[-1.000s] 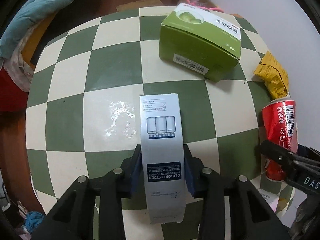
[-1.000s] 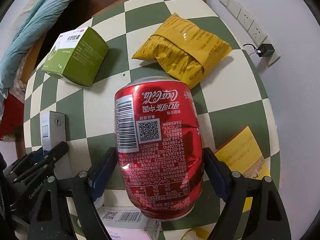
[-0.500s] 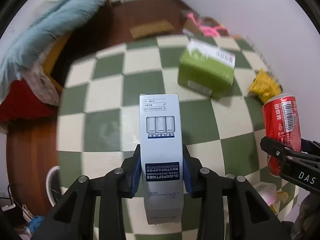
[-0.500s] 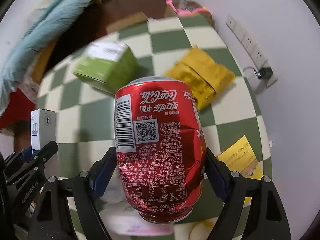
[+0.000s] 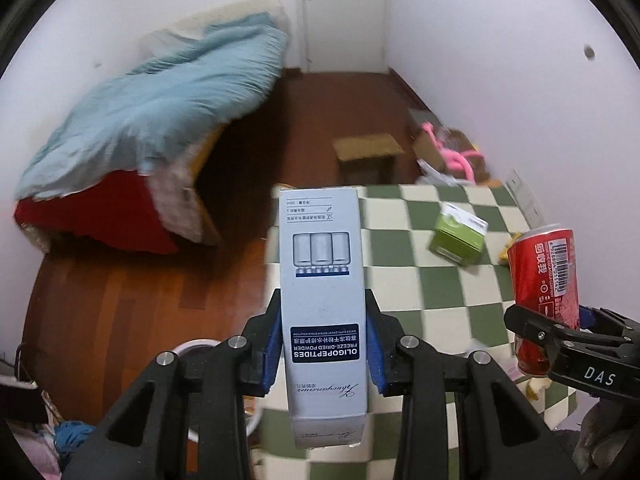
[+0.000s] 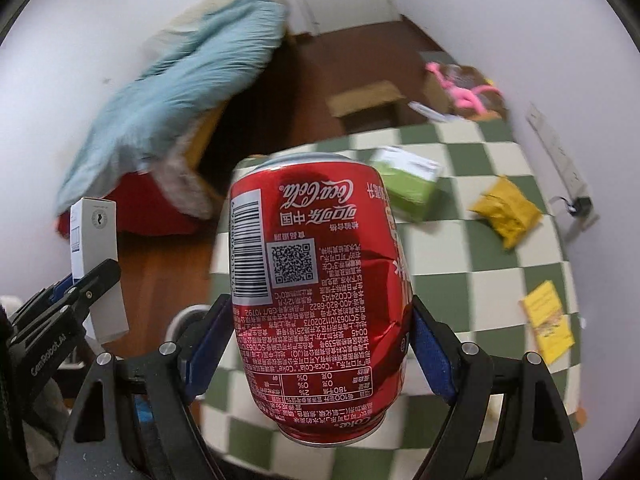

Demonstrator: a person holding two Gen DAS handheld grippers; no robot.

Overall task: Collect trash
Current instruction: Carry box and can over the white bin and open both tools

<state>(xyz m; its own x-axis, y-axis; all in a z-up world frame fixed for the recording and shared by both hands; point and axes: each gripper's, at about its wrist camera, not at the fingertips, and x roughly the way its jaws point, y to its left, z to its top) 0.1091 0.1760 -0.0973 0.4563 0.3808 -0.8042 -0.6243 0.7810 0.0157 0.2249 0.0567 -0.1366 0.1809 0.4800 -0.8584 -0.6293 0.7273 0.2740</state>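
2 grippers, both loaded. The left gripper [image 5: 323, 344] has its jaws clamped on a white skincare box [image 5: 322, 308], printed upside down. The right gripper [image 6: 318, 344] squeezes a dented Coca-Cola can [image 6: 320, 288]. Beyond the jaws, on the checkered table [image 6: 500, 256]: a green carton [image 6: 408, 184], a yellow snack bag [image 6: 506, 212].

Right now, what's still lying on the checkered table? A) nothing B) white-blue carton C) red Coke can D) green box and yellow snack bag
D: the green box and yellow snack bag lie on the checkered table, while the Coke can sits in the right gripper and the white-blue carton in the left gripper.
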